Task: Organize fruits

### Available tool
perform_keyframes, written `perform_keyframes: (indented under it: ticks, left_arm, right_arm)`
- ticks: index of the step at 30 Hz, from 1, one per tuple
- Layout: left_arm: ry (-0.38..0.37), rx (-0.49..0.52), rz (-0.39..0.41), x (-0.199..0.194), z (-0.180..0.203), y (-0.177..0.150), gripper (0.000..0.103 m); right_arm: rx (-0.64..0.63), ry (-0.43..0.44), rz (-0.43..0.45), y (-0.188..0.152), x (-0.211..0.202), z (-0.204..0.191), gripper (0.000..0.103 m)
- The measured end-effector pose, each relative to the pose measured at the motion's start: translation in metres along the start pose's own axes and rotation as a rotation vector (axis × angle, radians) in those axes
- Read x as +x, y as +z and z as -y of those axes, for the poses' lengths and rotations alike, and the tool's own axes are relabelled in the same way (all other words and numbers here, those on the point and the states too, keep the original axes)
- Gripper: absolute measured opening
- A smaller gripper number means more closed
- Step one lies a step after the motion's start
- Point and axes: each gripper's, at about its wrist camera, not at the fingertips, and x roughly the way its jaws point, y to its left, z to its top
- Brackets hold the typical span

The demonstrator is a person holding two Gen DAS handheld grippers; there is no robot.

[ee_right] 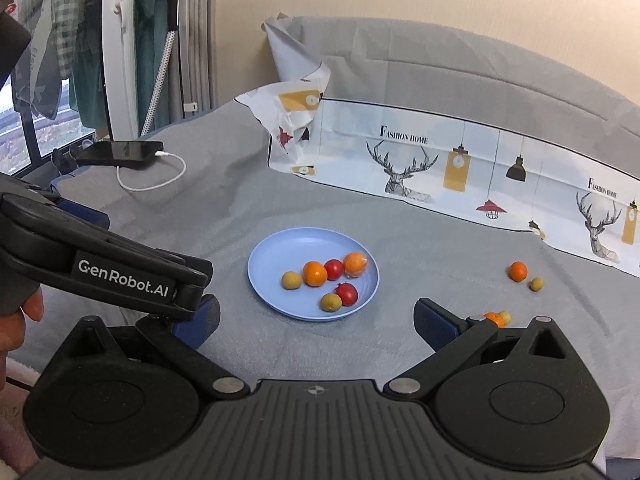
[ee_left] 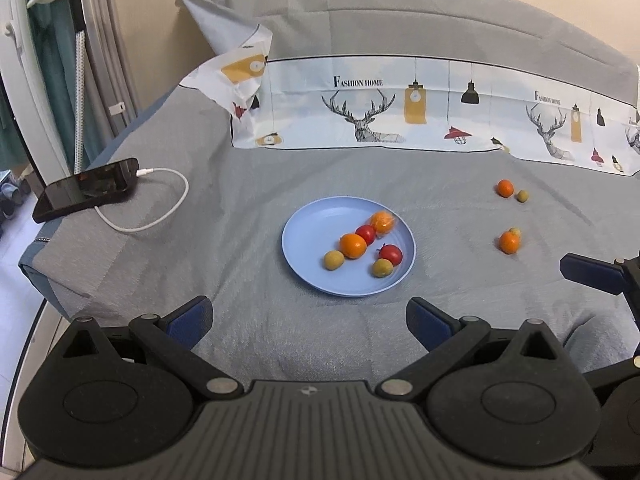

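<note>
A light blue plate (ee_left: 304, 236) (ee_right: 272, 260) lies on the grey bedspread and holds several small fruits: oranges (ee_left: 353, 245), red ones (ee_left: 390, 253) and yellow-green ones (ee_left: 333, 260). To its right lie loose fruits: a far orange (ee_left: 505, 188) (ee_right: 518, 271) beside a green one (ee_left: 522, 196) (ee_right: 536, 283), and a nearer orange (ee_left: 509, 241) (ee_right: 496, 317) touching a small green one. My left gripper (ee_left: 308, 320) is open and empty, short of the plate. My right gripper (ee_right: 316, 324) is open and empty, also short of the plate.
A black phone (ee_left: 86, 188) on a white charging cable (ee_left: 160, 216) lies at the bed's left edge. A patterned cloth (ee_left: 400, 108) lines the back against grey pillows. The left gripper's body (ee_right: 100, 268) crosses the right view's left side.
</note>
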Motion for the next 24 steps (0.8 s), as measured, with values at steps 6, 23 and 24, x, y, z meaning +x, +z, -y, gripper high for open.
perform_keyframes:
  ticks: [6, 23, 24]
  left_arm:
    - [0.005, 0.006, 0.017, -0.0067, 0.0005, -0.0016, 0.103]
    - [-0.003, 0.002, 0.009, -0.0041, -0.0047, -0.002, 0.103]
    - [-0.004, 0.001, 0.007, -0.0032, -0.0048, -0.0019, 0.103]
  right_arm:
    - [-0.001, 0.002, 0.016, -0.0008, -0.0072, -0.0011, 0.102]
    - [-0.017, 0.001, 0.005, 0.0007, -0.0055, -0.0073, 0.102]
    - [-0.017, 0.002, 0.003, 0.0008, -0.0049, -0.0074, 0.102]
